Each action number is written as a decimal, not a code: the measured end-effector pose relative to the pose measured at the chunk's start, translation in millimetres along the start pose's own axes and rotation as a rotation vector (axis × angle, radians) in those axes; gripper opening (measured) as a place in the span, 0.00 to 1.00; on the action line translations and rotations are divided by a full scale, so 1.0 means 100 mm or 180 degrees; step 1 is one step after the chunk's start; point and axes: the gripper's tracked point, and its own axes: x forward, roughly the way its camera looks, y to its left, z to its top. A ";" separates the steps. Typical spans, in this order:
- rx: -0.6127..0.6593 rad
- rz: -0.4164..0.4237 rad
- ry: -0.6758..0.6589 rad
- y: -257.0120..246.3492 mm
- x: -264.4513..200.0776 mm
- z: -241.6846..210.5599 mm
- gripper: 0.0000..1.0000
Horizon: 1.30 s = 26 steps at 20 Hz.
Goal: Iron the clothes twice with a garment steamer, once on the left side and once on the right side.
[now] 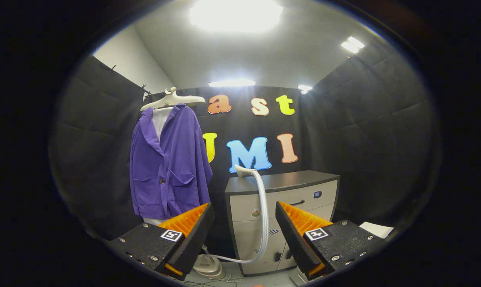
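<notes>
A purple jacket (169,161) hangs on a pale hanger (172,99) against the booth's back wall, beyond my left finger. The steamer's white head (243,171) lies on the near left corner of a grey cabinet top (288,180). Its grey hose (264,207) drops down the cabinet front and curves to the steamer base (209,266) on the floor, partly hidden behind my left finger. My gripper (244,213) is open, well short of the cabinet, with the hose seen through the gap between the fingers and nothing held.
The cabinet (282,223) with drawers stands straight ahead against the back wall. A white sheet (377,229) lies low at the right, beyond the right finger. Thin cables (216,282) run over the floor by the steamer base.
</notes>
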 end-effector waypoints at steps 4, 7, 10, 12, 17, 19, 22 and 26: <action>-0.0018 0.0016 0.0008 0.03 -0.03 0.02 0.96; 0.0014 0.0016 -0.0006 0.06 -0.04 0.06 0.95; 0.0032 0.0000 -0.0016 0.10 -0.04 0.10 0.96; 0.0022 -0.0007 -0.0029 0.14 -0.03 0.14 0.96; -0.0018 -0.0039 -0.0137 0.27 0.09 0.40 0.96; -0.0056 -0.0029 -0.0182 0.34 0.16 0.53 0.96; -0.0165 -0.0083 -0.0261 0.36 0.27 0.75 0.95; -0.0225 -0.0114 -0.0284 0.31 0.50 1.00 0.96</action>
